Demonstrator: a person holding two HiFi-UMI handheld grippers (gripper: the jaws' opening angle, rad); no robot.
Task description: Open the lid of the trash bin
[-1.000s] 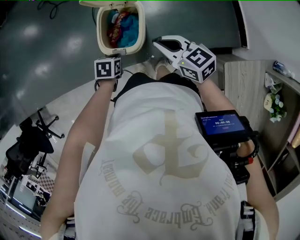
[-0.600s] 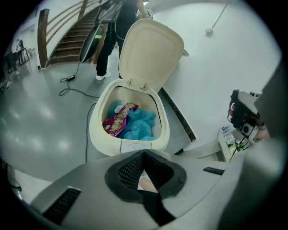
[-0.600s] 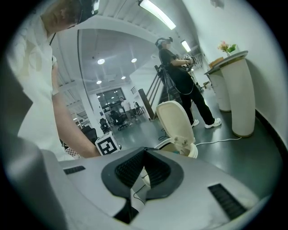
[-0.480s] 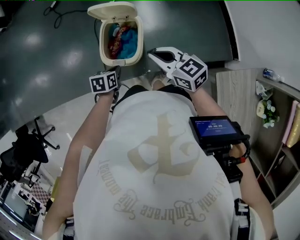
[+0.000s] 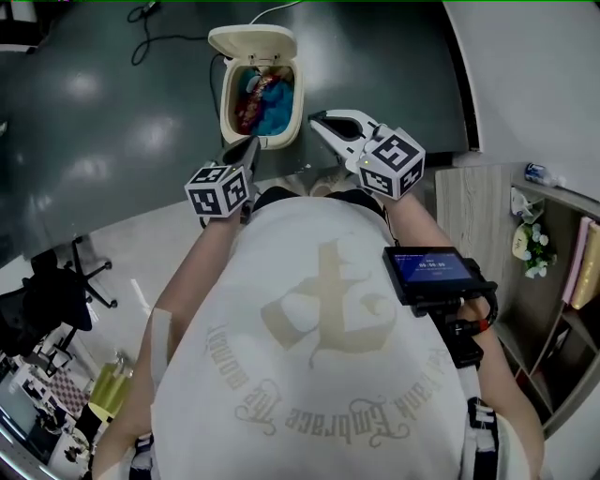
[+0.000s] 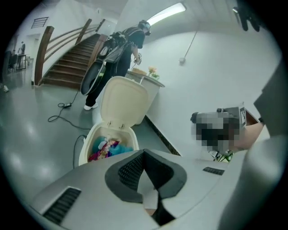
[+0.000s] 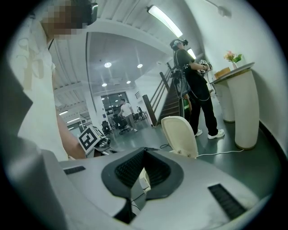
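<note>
The cream trash bin [image 5: 265,105] stands on the dark floor with its lid [image 5: 253,42] tipped up and back. Colourful red and blue rubbish shows inside it. My left gripper [image 5: 247,150] hovers just short of the bin's near rim, shut and empty. My right gripper [image 5: 319,120] is beside the bin's right side, shut with nothing in it. In the left gripper view the open bin [image 6: 108,139] and raised lid [image 6: 122,101] lie beyond the left gripper [image 6: 144,155]. Past the right gripper [image 7: 145,153], the right gripper view shows the lid [image 7: 180,134] from the side.
A cable [image 5: 169,28] runs over the floor behind the bin. A person in dark clothes [image 6: 121,49] stands by a staircase beyond it. A wooden shelf unit [image 5: 487,216] is at the right, an office chair [image 5: 47,300] at the left. A white pedestal [image 7: 245,108] stands by the wall.
The head view has shifted, so the bin and both grippers sit lower in it. The left gripper's jaws now show, pointing at the bin's near rim. The lid stays up.
</note>
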